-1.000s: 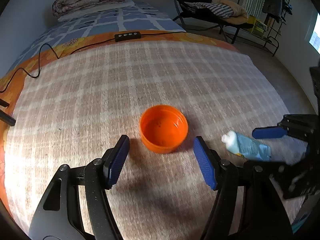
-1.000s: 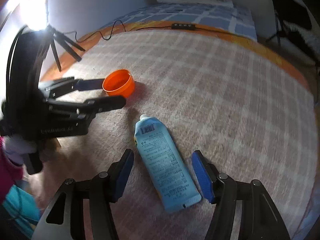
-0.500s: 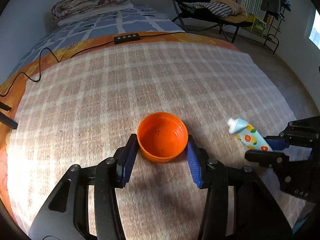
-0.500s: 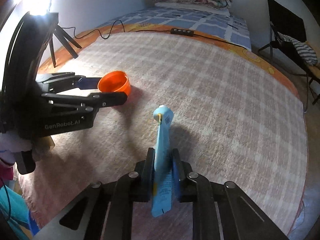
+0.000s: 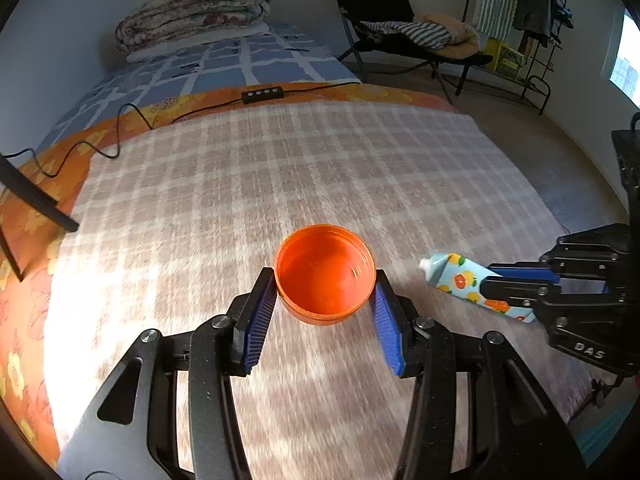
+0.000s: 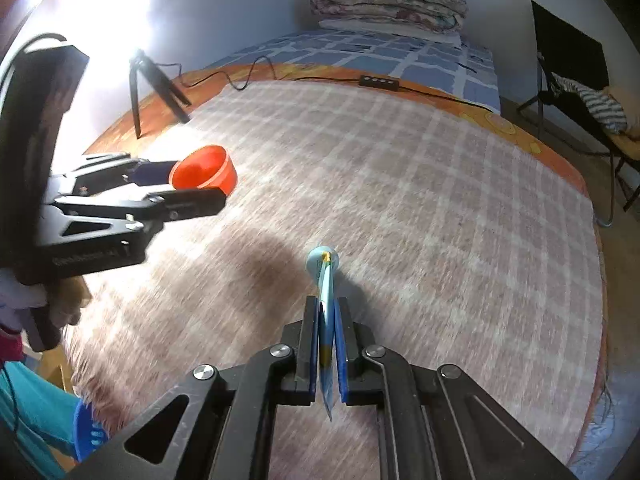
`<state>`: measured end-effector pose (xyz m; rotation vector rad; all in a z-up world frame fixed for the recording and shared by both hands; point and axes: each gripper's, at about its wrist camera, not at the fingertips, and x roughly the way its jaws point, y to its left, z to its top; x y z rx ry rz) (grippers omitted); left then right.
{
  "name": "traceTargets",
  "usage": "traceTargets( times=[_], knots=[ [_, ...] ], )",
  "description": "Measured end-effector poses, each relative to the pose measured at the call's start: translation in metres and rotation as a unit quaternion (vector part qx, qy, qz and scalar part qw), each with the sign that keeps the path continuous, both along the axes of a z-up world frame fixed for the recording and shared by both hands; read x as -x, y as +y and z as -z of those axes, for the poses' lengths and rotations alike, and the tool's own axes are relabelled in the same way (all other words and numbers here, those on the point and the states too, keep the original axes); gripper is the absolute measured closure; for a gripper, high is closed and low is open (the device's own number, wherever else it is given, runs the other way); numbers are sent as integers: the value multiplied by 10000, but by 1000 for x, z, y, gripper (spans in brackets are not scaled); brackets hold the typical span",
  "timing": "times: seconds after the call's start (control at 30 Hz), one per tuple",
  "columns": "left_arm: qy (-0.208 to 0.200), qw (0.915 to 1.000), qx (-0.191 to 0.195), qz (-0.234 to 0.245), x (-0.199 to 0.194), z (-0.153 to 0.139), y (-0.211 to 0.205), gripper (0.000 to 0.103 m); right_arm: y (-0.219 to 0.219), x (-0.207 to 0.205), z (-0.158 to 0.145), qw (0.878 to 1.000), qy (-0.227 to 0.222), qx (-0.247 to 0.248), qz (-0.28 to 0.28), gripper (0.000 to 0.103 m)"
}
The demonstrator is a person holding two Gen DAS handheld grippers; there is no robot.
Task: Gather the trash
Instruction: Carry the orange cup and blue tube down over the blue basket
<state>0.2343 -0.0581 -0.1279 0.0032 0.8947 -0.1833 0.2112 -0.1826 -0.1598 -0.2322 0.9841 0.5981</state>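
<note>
- Trash items: orange cup [image 5: 326, 274] at frame centre of the left wrist view, blue tube [image 6: 326, 312] at lower centre of the right wrist view.
- Left gripper [image 5: 325, 312], wide open around the cup a second ago, is now closed onto its sides; both pads are seen touching the rim.
- Right gripper [image 6: 328, 344], open beside the flat-lying tube a second ago, is now clamped on its tail; the tube is held edge-on above the plaid blanket [image 6: 400, 184].
- Cup judged lifted, judging by the right wrist view, upper left.
- Both grasps judged done; carry to a bin is expected next. No bin can be identified.
</note>
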Motion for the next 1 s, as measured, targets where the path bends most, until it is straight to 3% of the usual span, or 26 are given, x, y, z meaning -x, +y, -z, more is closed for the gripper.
traceTargets(
  times=[0.37, 0.63, 1.0],
  knots=[
    [-162, 9998, -49, 125, 73, -31, -3, 55, -5, 47, -25, 9997, -112, -218, 38, 98],
    [-208, 9997, -15, 128, 137, -47, -4, 55, -9, 109, -53, 9987, -263, -436, -55, 98],
    [-91, 9998, 64, 191, 214, -45, -14, 55, -7, 197, -64, 9976, -333, -581, -183, 98]
  ],
)
